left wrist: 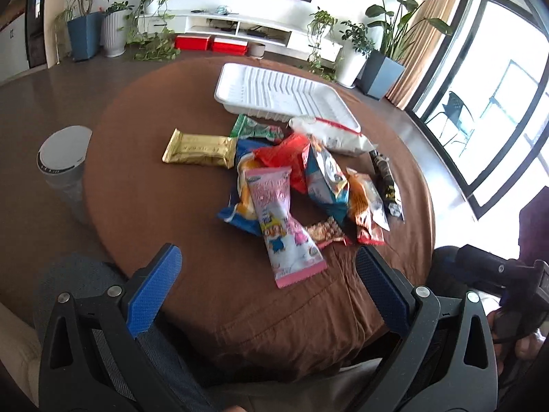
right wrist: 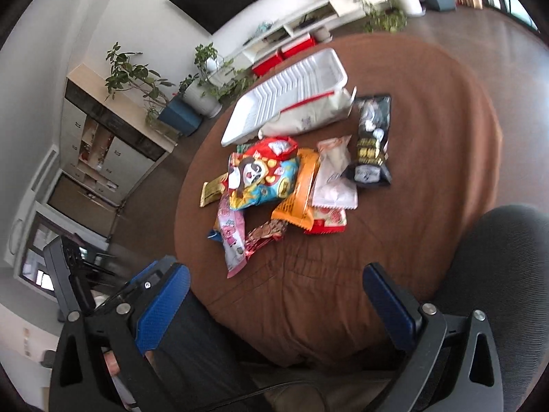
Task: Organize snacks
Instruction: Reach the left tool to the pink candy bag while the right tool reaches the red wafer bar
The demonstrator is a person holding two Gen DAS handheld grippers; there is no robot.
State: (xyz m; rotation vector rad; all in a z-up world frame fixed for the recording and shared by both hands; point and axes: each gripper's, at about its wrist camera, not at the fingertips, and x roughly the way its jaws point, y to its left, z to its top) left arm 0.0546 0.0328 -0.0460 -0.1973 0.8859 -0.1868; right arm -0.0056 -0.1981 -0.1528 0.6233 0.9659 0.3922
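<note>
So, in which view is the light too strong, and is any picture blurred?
Left wrist view: the window at right is blown out white, while the white tray and pink packet stay readable. Right wrist view: even light, slight motion blur on the snack pile.

Beyond the tongs, potted plants [left wrist: 85,24] flank a white TV console [left wrist: 240,29] with red boxes [left wrist: 211,44] below; a grey chair [right wrist: 497,274] sits nearby.

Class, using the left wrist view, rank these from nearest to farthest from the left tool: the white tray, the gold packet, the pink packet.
1. The pink packet, lying just ahead of the open left tool, at the near end of the pile.
2. The gold packet, farther back, to the left of the pile.
3. The white tray, behind the pile, at the table's far side.
</note>
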